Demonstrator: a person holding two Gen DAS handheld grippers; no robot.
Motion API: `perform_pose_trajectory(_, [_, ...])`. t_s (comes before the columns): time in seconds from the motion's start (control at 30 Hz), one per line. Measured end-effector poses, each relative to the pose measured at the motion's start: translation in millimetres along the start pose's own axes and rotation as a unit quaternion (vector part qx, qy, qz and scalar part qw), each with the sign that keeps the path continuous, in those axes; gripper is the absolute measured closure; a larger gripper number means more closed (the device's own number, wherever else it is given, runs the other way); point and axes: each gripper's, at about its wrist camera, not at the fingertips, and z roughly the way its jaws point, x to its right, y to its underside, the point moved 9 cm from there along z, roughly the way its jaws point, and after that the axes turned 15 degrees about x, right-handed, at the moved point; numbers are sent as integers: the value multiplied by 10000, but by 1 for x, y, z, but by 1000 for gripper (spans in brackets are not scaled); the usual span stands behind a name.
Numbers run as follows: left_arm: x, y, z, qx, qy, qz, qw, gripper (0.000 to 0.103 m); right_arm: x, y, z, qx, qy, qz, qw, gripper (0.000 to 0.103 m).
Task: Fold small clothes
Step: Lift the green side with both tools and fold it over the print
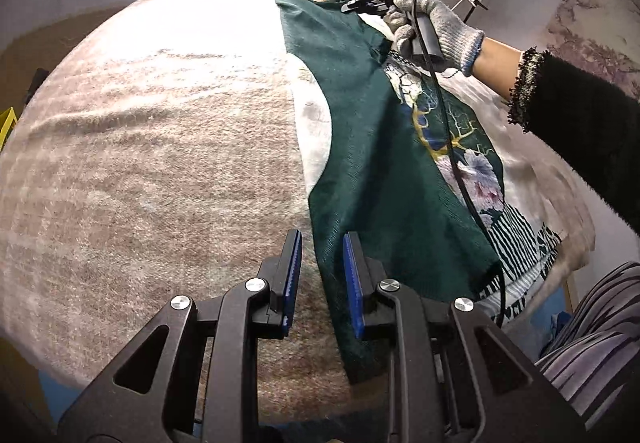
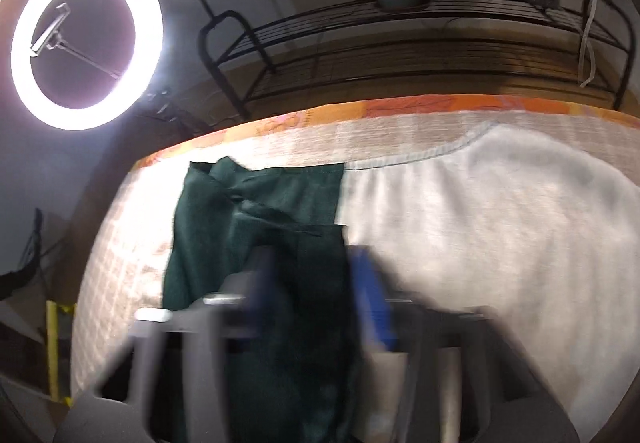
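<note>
The green garment (image 1: 360, 171) is lying down the right of centre on the fuzzy blanket (image 1: 140, 163). The left gripper (image 1: 322, 279) is standing slightly open, its edge between the pads, unpressed. The right gripper (image 2: 320, 295) is blurred, seemingly gaping around green cloth; grip unclear.

My matt black plastic left gripper (image 1: 320, 275), blue ribbed pads, above a fuzzy beige blanket (image 1: 140, 163); dark green knit garment (image 1: 360, 163), centre frame; knitted grey glove (image 1: 440, 27).

Dark green garment (image 1: 360, 147), floral-and-stripe print; beige blanket (image 1: 160, 147); grey glove (image 1: 444, 31).
</note>
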Motion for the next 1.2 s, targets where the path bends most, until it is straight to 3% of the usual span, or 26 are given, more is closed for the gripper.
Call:
perform_pose_trajectory(0.1, [0, 0, 0, 12, -23, 12, 10000, 83, 10, -15, -10, 438, 458, -180, 9978, 100])
perform_pose_trajectory(0.17, [0, -1, 0, 22, -47, 22, 10000, 83, 14, -15, -10, 302, 434, -106, 9985, 99])
perform_pose_trajectory(0.2, [-1, -2, -1, 35, -61, 30, 10000, 83, 15, -13, -10, 185, 414, -139, 9989, 96])
perform_pose_trajectory(0.27, [-1, -5, -2, 62, -94, 32, 9999, 83, 16, -11, -17, 95, 423, -241, 9988, 77])
perform_pose_trajectory(0.37, [-4, -11, -9, 141, -126, -13, 9998, 83, 19, -13, -44, 254, 420, -234, 9985, 75])
perform_pose_trajectory(0.63, [-23, -59, -44, 658, -429, 199, 9967, 83, 4, -11, -156, 585, -318, 4, 9978, 75])
perform_pose_trajectory(0.87, [-29, -125, -73, 1048, -497, 507, 9920, 83, -37, 23, -264, 630, -783, -337, 9944, 75])
perform_pose_trajectory(1.03, [-3, -177, -101, 1406, -533, 1091, 9826, 83, -49, 53, -333, 803, -857, -607, 9912, 75])
perform_pose_trajectory(1.2, [45, -187, -109, 1445, -255, 1390, 9794, 83, -28, 68, -381, 1077, -598, -620, 9905, 75])
